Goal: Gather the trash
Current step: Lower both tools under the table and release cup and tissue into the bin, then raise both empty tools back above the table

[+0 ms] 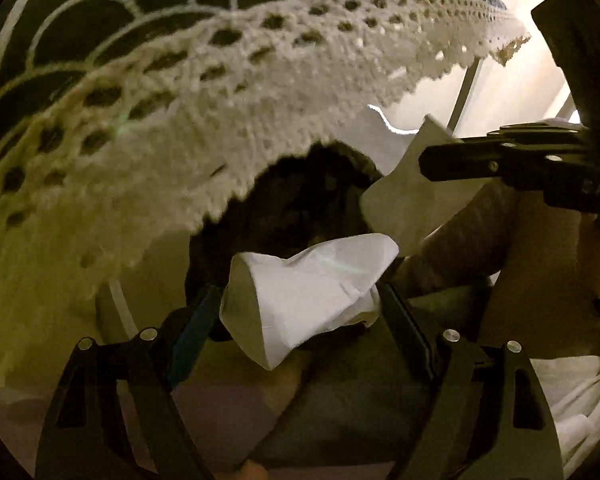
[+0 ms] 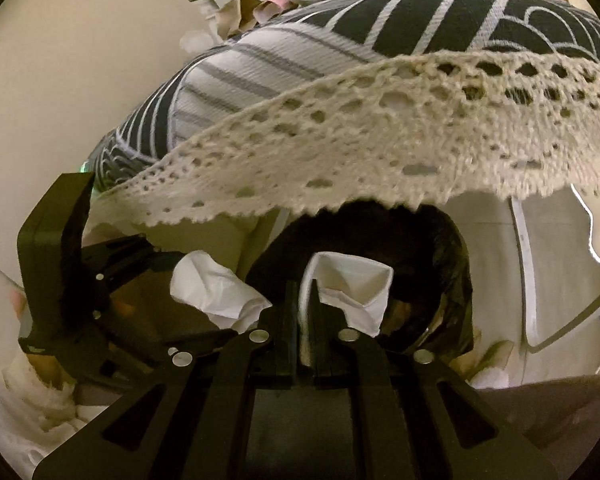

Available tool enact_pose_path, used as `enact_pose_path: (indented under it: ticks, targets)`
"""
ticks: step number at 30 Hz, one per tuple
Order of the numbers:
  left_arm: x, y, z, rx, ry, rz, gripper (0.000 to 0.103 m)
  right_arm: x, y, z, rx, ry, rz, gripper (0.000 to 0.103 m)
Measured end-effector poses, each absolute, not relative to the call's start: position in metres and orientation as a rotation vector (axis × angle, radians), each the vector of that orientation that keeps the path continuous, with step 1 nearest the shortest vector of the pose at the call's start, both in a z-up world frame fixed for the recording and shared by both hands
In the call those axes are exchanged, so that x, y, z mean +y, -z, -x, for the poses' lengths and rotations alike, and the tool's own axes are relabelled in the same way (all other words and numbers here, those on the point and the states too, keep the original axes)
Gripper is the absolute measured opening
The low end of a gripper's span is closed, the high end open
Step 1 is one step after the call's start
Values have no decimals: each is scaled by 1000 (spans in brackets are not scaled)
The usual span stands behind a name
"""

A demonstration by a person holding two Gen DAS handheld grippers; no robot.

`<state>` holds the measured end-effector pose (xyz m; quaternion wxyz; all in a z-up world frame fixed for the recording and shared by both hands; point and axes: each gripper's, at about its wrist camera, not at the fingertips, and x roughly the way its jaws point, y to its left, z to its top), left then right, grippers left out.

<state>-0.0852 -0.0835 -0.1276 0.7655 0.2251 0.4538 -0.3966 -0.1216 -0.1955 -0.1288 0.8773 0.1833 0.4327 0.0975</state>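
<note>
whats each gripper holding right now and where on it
Right gripper pinches a white paper piece by its near edge. Left gripper holds crumpled white paper across its middle.

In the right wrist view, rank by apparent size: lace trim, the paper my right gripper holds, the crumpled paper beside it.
1. lace trim, by far the largest.
2-3. folded white paper in the right gripper and crumpled white paper: look alike, so unranked.
</note>
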Motion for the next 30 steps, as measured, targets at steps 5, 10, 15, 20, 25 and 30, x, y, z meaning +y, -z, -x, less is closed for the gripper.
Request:
enact_pose_path:
  ticks: [5, 10, 15, 20, 25, 30]
  targets:
    - [-83, 130, 86, 963, 853, -473, 97, -204, 126, 122, 864, -133, -382, 75]
    - [-79, 130, 91, 956, 845, -479, 97, -213, 120, 128, 854, -74, -361, 87]
    - [-71, 115, 96, 921, 842, -462, 97, -220, 105, 139, 819, -49, -351, 87]
    - [-60, 98, 104, 882, 833, -420, 97, -210, 89, 153, 773, -59, -323, 87]
    - [-44, 80, 113, 843, 822, -357, 97, -198, 67, 173, 727, -76, -282, 87]
    - [-28, 60, 125, 790, 787, -331, 97, -187, 38, 195, 663, -68, -233, 88]
